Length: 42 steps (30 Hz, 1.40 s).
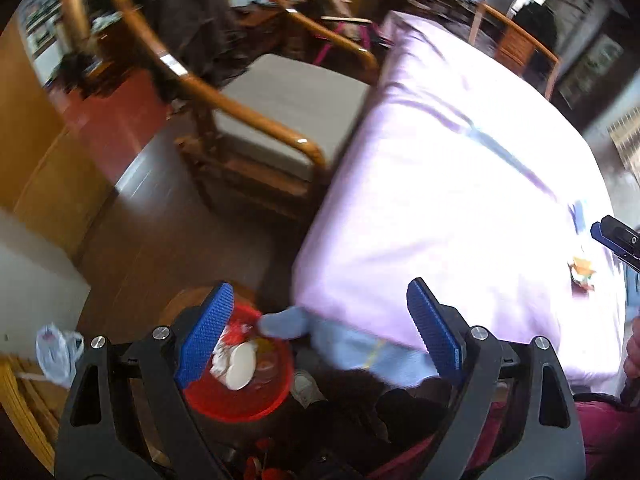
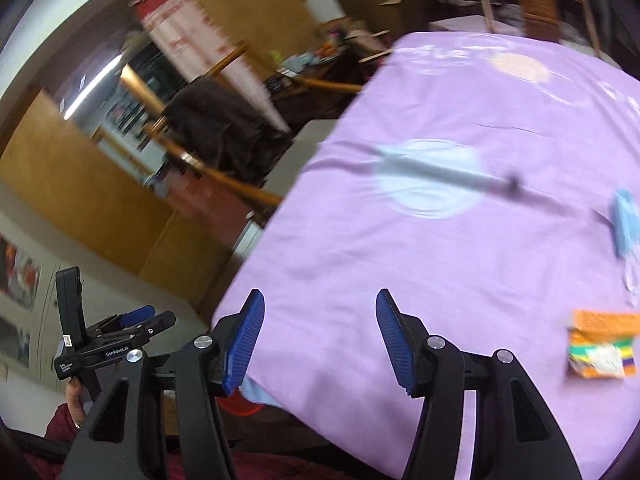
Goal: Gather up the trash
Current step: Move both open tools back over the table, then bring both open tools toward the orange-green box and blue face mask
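Below the table's (image 1: 440, 200) edge stands a red bin (image 1: 256, 400) with trash. Left gripper (image 1: 320, 332) hangs above it, fingers apart, empty. Right gripper (image 2: 320, 336), also spread, is over the near edge.

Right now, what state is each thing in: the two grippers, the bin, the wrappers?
Left gripper: open, empty, over the bin.
Right gripper: open, empty, over the table.
Red bin: on the floor, already holding trash.
Orange wrapper: lying on the table, not picked up.
Blue wrapper: lying on the table.

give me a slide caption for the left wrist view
Open left gripper above a red bin already holding trash, beside the purple-clothed table where an orange wrapper remains.
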### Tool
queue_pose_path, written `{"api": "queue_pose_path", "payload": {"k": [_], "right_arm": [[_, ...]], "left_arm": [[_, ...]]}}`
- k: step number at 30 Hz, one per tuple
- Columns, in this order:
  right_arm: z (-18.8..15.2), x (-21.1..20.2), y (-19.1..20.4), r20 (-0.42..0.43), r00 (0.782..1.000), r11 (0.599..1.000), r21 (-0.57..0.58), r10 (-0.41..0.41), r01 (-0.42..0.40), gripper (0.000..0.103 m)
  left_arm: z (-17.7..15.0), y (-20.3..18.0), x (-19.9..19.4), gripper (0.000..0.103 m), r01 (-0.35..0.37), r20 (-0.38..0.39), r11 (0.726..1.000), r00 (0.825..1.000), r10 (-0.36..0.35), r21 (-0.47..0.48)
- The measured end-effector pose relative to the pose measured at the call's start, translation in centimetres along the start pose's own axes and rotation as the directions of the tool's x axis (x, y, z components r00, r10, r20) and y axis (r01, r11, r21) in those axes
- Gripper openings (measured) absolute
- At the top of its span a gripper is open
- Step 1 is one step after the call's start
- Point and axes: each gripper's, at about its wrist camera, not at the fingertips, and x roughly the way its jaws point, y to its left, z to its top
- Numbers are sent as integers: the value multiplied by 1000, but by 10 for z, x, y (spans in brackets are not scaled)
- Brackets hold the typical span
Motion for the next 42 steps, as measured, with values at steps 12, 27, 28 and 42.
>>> {"api": "queue_pose_path", "payload": {"k": [12, 27, 28, 42], "right_arm": [[-21, -58, -104, 64, 993, 979, 187, -96, 82, 58], [-51, -111, -183, 139, 973, 934, 333, -183, 128, 59], [-54, -113, -183, 144, 972, 931, 341, -186, 127, 59], [-79, -117, -148, 213, 948, 894, 429, -237, 127, 64]], "left_arm": [[15, -125, 33, 87, 82, -55, 975, 996, -72, 204], [18, -232, 46, 88, 159, -82, 913, 987, -138, 377], [19, -237, 46, 88, 163, -84, 907, 986, -142, 389], [15, -246, 28, 91, 157, -39, 804, 986, -165, 573]]}}
